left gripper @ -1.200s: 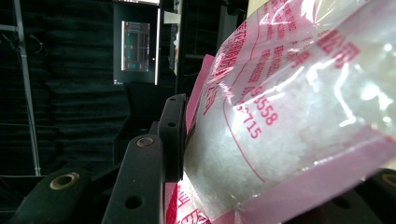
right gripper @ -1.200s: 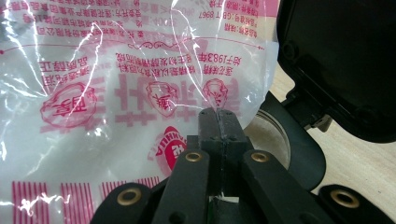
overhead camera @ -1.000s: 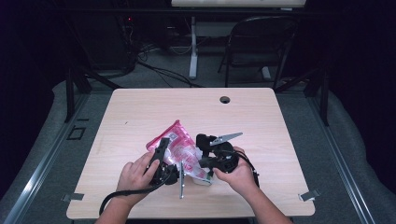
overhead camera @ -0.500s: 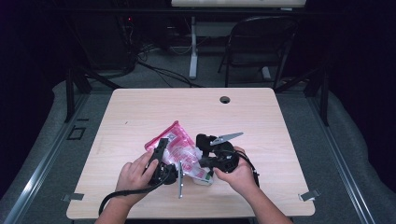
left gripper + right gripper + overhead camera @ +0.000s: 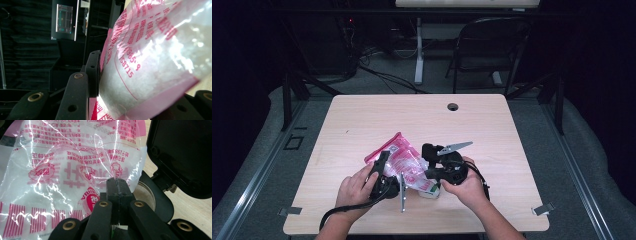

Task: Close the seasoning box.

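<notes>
A clear plastic bag (image 5: 399,156) with pink print and white grains inside lies at the middle of the wooden table (image 5: 362,120), between both grippers. My left gripper (image 5: 381,167) comes at it from the left. In the left gripper view its left pad (image 5: 93,72) presses flat on the bag (image 5: 150,62), and the other jaw is hidden behind the film. My right gripper (image 5: 430,159) holds the bag's right side. In the right gripper view its fingertips (image 5: 116,187) are closed together, with the film of the bag (image 5: 65,170) pinched between them.
A round cable hole (image 5: 453,106) sits near the table's far edge. A black folding chair (image 5: 492,50) and floor cables stand beyond the table. The left gripper's black body (image 5: 180,157) looms close at the right of the right gripper view.
</notes>
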A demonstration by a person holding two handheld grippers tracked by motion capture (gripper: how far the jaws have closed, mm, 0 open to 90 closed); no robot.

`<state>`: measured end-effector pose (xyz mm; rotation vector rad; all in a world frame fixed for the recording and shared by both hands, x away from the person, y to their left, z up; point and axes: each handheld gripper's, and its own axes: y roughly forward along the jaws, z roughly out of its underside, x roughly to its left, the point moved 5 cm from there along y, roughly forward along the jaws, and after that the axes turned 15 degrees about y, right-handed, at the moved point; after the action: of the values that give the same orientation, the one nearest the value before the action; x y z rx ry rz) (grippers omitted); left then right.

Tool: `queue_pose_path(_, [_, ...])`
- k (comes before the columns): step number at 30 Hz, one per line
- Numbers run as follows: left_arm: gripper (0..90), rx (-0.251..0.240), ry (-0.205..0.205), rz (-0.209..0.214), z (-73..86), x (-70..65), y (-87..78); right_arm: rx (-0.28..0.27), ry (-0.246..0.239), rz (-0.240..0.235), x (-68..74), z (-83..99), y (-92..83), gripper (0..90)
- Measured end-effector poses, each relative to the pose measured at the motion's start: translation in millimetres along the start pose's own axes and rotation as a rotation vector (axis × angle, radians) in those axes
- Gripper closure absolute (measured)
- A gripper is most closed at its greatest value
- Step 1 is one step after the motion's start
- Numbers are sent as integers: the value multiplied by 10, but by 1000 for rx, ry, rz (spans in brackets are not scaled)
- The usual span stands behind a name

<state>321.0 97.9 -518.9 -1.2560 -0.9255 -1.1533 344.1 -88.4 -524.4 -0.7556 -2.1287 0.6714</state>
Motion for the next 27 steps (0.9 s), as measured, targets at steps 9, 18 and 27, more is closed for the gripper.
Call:
queue_pose_path(9, [664, -8, -45, 28, 34, -100, 16, -3, 4, -5, 15, 0, 11, 900])
queue_pose_path(18, [667, -6, -80, 63, 58, -192, 26, -3, 0, -6, 33, 4, 27, 900])
queue_pose_path(27, [674, -17, -122, 100, 54, -315, 42, 0, -1, -10, 32, 4, 22, 900])
